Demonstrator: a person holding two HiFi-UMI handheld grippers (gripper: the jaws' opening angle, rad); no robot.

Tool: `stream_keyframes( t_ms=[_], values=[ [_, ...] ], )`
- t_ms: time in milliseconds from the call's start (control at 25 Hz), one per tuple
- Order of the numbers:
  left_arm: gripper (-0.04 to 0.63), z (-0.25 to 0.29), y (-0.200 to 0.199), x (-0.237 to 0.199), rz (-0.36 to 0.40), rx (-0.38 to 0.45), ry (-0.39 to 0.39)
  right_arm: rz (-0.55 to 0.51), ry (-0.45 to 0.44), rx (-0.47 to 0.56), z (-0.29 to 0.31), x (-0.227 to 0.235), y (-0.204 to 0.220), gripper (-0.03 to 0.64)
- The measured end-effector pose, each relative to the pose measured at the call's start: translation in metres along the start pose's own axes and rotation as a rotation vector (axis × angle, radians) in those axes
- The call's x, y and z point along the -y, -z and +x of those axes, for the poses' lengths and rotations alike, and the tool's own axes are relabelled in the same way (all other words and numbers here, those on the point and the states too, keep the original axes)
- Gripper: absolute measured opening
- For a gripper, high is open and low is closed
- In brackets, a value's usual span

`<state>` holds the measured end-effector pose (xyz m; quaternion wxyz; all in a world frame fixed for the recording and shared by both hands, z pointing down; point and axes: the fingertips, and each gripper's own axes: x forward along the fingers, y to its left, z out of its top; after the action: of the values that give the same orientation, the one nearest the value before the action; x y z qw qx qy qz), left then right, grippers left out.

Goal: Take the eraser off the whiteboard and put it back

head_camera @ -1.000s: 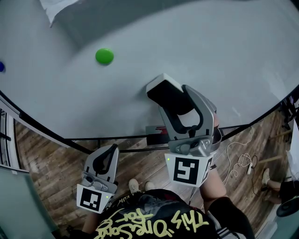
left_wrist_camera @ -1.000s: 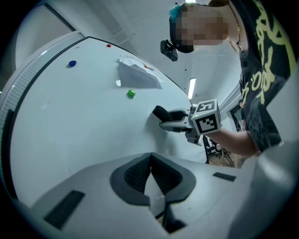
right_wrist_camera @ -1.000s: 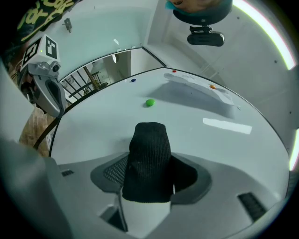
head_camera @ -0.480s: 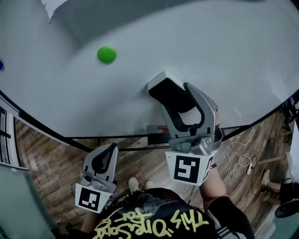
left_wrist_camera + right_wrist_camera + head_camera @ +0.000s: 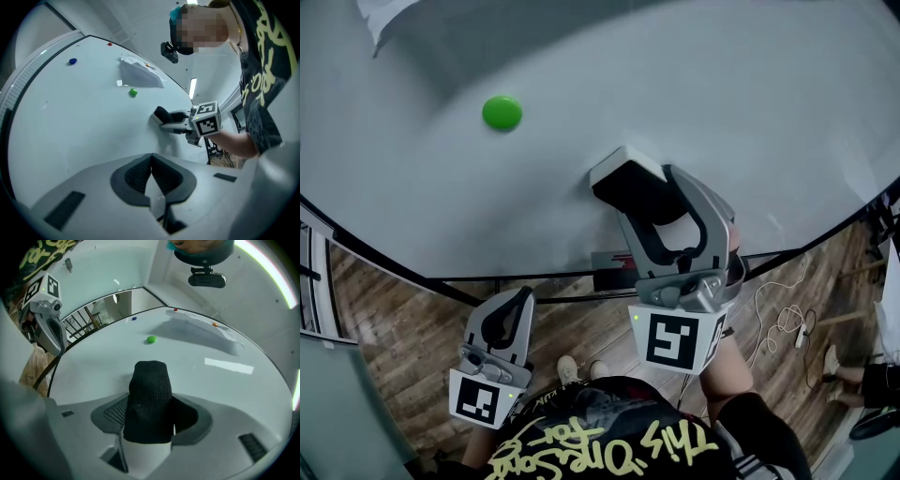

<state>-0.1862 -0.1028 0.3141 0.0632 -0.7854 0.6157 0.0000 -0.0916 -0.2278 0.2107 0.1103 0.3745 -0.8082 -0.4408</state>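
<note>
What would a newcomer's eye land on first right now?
First comes the black eraser, clamped in the right tongs at the lower part of the whiteboard. Next is the green magnet, up and to the eraser's left on the board. The left tongs are shut and empty below the board's edge.

Floor: we are seeing a brown wood floor (image 5: pixel 394 319).
Cable: a white cable (image 5: pixel 783 323) is lying on that floor.
Light: a light strip (image 5: pixel 271 269) is glowing above that floor.
</note>
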Motion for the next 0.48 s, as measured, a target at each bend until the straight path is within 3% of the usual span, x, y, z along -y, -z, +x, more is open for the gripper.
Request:
stream_keyframes(
  t_ms=[480],
  values=[
    [0.008,0.0021,-0.0003,0.0007,0.002,-0.001,-0.007,0.019,-0.010,0.020,-0.0016,-0.0024,0.0003,0.262]
  ],
)
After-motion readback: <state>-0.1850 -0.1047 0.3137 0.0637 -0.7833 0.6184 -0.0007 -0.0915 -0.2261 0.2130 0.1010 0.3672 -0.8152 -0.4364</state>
